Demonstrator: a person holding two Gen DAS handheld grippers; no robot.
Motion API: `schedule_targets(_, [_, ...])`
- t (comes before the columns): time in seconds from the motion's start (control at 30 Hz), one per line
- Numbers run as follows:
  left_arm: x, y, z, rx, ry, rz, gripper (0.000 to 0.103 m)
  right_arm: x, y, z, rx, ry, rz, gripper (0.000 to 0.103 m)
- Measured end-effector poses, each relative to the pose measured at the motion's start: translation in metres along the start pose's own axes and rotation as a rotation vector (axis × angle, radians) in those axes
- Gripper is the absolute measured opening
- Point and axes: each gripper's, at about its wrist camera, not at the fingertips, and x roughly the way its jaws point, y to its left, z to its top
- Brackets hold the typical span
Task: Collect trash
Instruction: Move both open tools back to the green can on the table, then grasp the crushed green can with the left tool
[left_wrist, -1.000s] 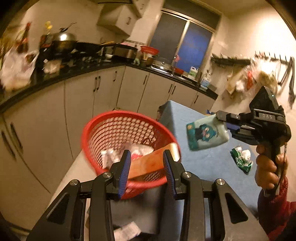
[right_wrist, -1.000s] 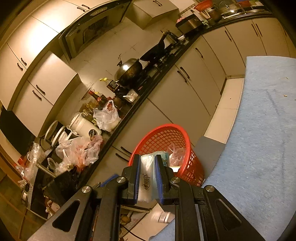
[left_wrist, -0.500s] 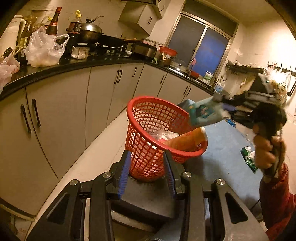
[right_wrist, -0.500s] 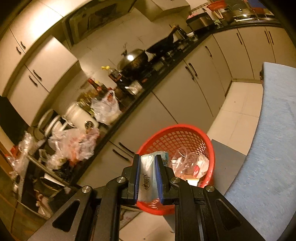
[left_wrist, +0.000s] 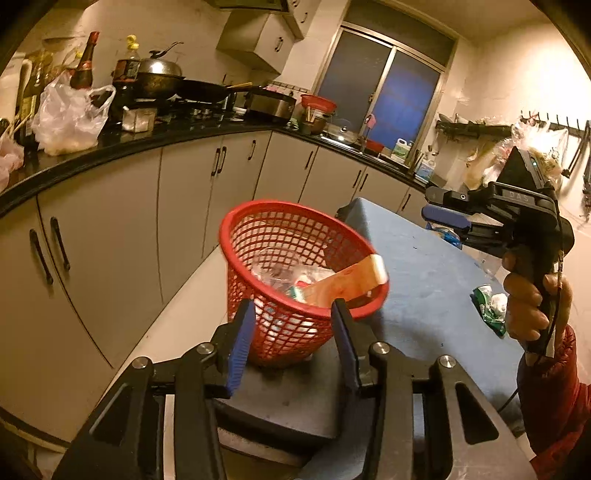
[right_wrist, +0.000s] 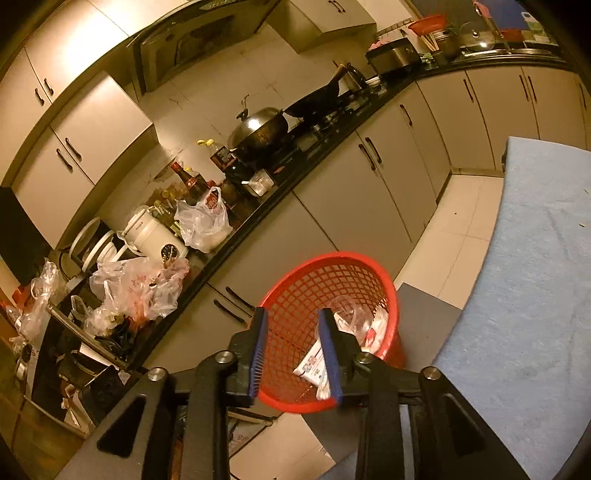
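Both grippers' fingers are opening, empty: right gripper (right_wrist: 293, 352) above the red basket (right_wrist: 354, 264), left gripper (left_wrist: 291, 349) just before it.

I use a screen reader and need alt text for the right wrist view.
The right gripper hangs over a red mesh basket with its jaws opening and nothing between them; a white packet lies in the basket among other trash. A cluttered kitchen counter runs behind, and a blue-covered table sits right.
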Motion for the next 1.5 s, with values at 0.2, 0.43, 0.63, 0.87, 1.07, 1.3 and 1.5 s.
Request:
schedule_targets(0.2, [-0.003, -0.036, 0.008, 0.053, -0.012, -0.036, 0.049, -0.03, -0.011, -0.015, 0.017, -0.008, -0.009, 0.035])
schedule_targets(0.43, [0.011, -0.108, 0.012, 0.161, 0.028, -0.115, 0.056, -0.095, -0.046, -0.038, 0.062, -0.052, -0.065, 0.042])
schedule_targets(0.63, [0.043, -0.196, 0.005, 0.251, 0.122, -0.238, 0.061, -0.19, -0.102, -0.051, 0.122, -0.152, -0.184, 0.045])
schedule_targets(0.87, [0.09, -0.294, -0.017, 0.313, 0.26, -0.352, 0.067, -0.302, -0.183, -0.061, 0.223, -0.251, -0.489, 0.06])
schedule_targets(1.07, [0.144, -0.351, -0.023, 0.268, 0.4, -0.385, 0.068, -0.328, -0.257, -0.062, 0.311, -0.214, -0.653, 0.063])
schedule_targets(1.3, [0.201, -0.377, -0.019, 0.192, 0.499, -0.364, 0.071, -0.298, -0.31, -0.059, 0.374, -0.142, -0.686, 0.055])
schedule_targets(1.5, [0.256, -0.397, -0.025, 0.11, 0.591, -0.363, 0.071, -0.298, -0.326, -0.06, 0.392, -0.162, -0.594, 0.019])
